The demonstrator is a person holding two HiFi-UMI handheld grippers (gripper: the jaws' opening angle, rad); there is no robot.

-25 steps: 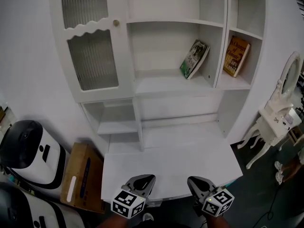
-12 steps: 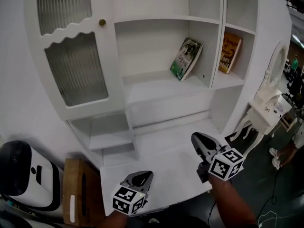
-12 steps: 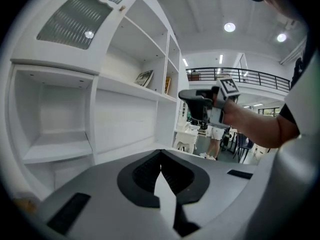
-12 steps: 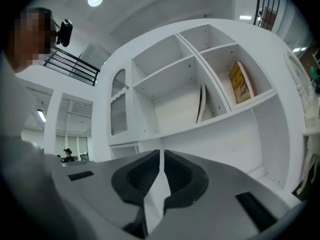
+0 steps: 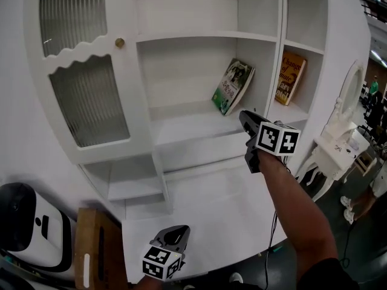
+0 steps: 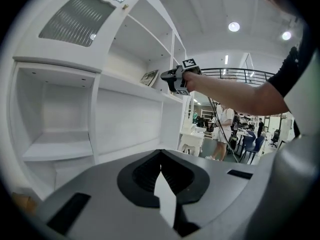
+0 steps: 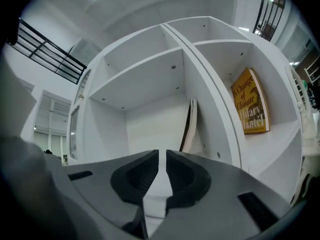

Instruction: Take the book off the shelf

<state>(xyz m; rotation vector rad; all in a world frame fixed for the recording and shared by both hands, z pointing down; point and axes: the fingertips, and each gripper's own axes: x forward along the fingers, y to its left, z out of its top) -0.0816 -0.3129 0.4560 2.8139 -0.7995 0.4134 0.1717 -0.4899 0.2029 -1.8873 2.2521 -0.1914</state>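
Two books lean in the white shelf unit. A green book (image 5: 232,86) leans against the divider in the middle bay, and an orange book (image 5: 290,77) stands in the narrow right bay. My right gripper (image 5: 243,115) is shut and empty. It is held level at shelf height, just in front of and below the green book, not touching it. In the right gripper view my right gripper (image 7: 162,154) faces the green book (image 7: 189,126) edge-on, with the orange book (image 7: 250,101) to its right. My left gripper (image 5: 181,229) is shut and empty, low over the desk's front edge.
The shelf unit has a ribbed glass door (image 5: 84,95) at left and a white desk top (image 5: 211,204) below. A white dressing table with a mirror (image 5: 341,144) stands at right. A white appliance (image 5: 24,222) and a cardboard box (image 5: 91,252) sit at lower left.
My right gripper has risen from the desk's front edge, up and forward to the shelf beside the green book. The left gripper has stayed low near the desk edge.
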